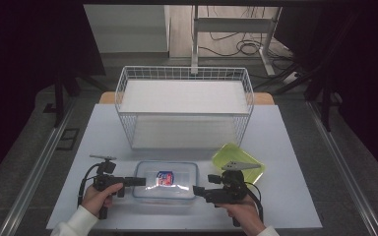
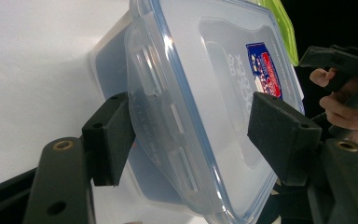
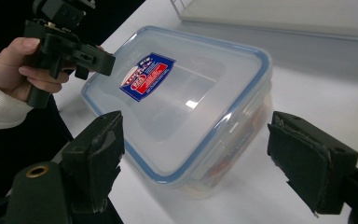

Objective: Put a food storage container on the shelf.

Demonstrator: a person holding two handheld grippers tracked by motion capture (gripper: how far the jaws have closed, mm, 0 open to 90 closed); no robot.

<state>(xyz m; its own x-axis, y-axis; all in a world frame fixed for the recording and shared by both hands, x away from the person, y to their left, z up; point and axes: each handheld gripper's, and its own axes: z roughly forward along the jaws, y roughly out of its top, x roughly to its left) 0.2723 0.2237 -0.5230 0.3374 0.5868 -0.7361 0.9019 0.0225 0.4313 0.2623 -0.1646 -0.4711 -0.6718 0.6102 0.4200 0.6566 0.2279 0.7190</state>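
Clear lidded box (image 1: pixel 165 181) sits near the table's (image 1: pixel 285 147) front edge, between your grippers. High view: left gripper (image 1: pixel 139 181) at its left end, right gripper (image 1: pixel 198 189) at its right, green lid (image 1: pixel 237 158) behind. Left gripper view: jaws spread, straddling the box end. Right gripper view: jaws released, short of the box corner.

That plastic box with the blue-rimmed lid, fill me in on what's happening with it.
A person holds a gripper in each hand at either end of a clear plastic box on the table. The left gripper has its jaws open around the box's end, straddling the lid edge and its latch. The right gripper is open too, its jaws apart in front of the other end, not touching. The lid is still on. A wire basket and a green lid sit behind.
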